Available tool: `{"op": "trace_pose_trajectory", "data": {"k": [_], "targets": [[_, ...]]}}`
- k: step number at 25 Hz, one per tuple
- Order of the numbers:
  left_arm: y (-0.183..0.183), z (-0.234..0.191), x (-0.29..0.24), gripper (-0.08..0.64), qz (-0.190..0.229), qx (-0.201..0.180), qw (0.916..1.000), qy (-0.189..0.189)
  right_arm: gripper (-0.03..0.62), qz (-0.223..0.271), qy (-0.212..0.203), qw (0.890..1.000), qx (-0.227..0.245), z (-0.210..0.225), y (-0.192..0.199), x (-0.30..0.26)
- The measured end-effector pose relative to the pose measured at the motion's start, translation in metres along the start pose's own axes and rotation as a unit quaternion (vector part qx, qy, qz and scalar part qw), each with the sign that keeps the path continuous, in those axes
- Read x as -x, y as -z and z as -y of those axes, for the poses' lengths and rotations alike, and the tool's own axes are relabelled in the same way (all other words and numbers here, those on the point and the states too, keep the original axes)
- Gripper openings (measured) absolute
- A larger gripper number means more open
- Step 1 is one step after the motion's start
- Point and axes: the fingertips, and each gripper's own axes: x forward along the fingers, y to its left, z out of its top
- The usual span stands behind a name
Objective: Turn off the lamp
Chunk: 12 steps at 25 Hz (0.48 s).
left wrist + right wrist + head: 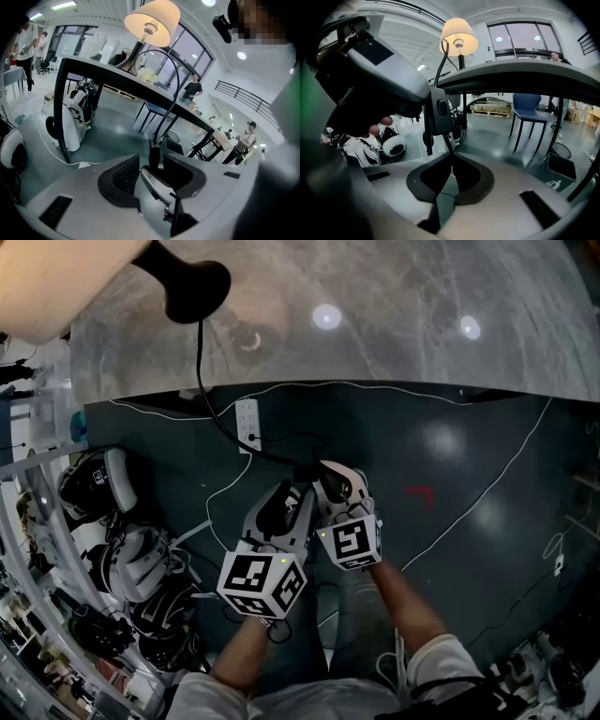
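The lamp, its cream shade [152,21] still lit, stands on the marble table [394,324]; its black base [192,287] is at the table's left end. A black cord [211,399] drops from the base to both grippers over the floor. The dark inline switch [153,152] stands upright between my left gripper's [151,160] parted jaws, with a gap on each side. My right gripper [451,157] is shut on the cord just below the switch [439,110]. In the head view the left gripper [286,501] and right gripper [330,476] sit side by side.
A white power strip [248,418] lies on the dark floor by the table edge. Several black-and-white helmets [112,549] pile up at the left. A white cable [487,484] crosses the floor at right. A blue chair [529,110] stands beyond the table.
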Motion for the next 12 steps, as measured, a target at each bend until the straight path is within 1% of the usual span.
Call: {"op": "trace_pose_trajectory", "data": {"k": [5, 9, 12], "targets": [[-0.002, 0.004, -0.011, 0.143, -0.034, -0.002, 0.9994, 0.008, 0.011, -0.006, -0.007, 1.0, 0.003, -0.007, 0.007, 0.0], [-0.001, -0.001, -0.019, 0.143, -0.048, -0.014, 0.9986, -0.013, 0.011, -0.023, -0.011, 1.0, 0.008, -0.01, 0.015, 0.001], [0.0, -0.006, -0.022, 0.14, -0.056, -0.013, 0.998, -0.026, 0.011, -0.023, -0.009, 1.0, 0.01, -0.008, 0.016, 0.001]]}}
